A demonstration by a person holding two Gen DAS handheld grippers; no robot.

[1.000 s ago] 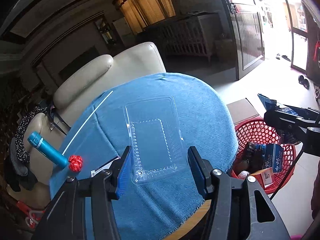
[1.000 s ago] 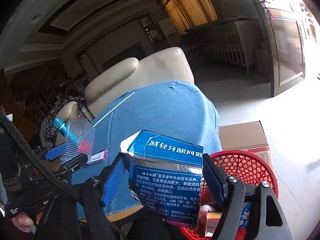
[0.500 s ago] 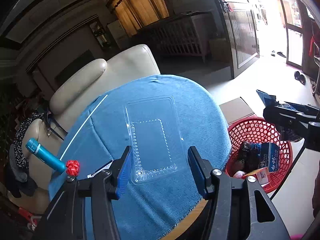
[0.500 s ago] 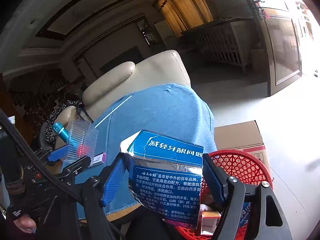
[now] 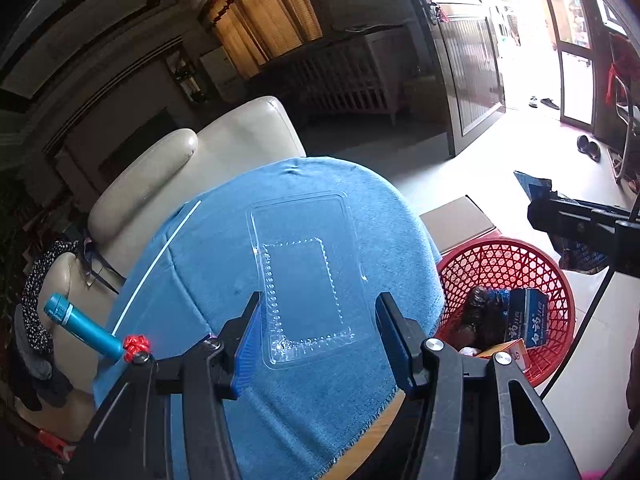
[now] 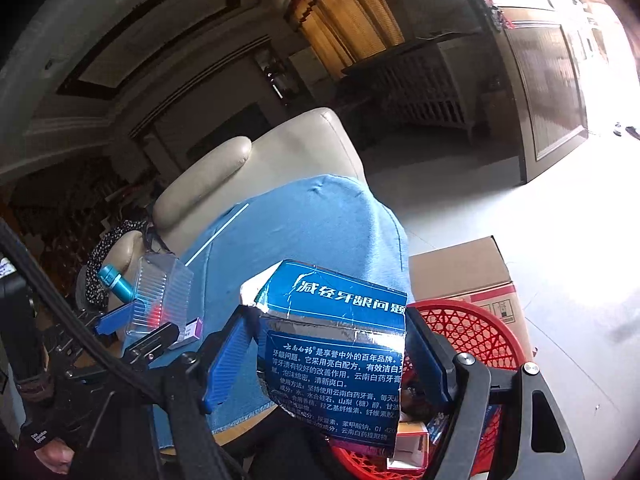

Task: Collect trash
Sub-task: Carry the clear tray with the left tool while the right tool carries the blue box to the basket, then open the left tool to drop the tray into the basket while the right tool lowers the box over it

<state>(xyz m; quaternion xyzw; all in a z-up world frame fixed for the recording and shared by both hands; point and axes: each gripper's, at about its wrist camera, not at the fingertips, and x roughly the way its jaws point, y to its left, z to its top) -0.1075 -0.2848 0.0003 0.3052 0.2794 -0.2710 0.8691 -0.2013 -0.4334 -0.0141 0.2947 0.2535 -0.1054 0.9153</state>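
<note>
Left wrist view: left gripper (image 5: 318, 330) clamped on a clear plastic tray (image 5: 308, 276), near end between the blue fingers (image 5: 248, 340), far end reaching out over the blue-clothed surface (image 5: 208, 264); red basket (image 5: 508, 260) on the floor just right. Right wrist view: right gripper (image 6: 326, 356) shut around a torn blue toothpaste box (image 6: 336, 344), wedged between both fingers (image 6: 224, 360), hanging over the basket's near rim.

Glossy clear plastic tray (image 5: 308, 276), seemingly woven cloth (image 5: 208, 264)
</note>
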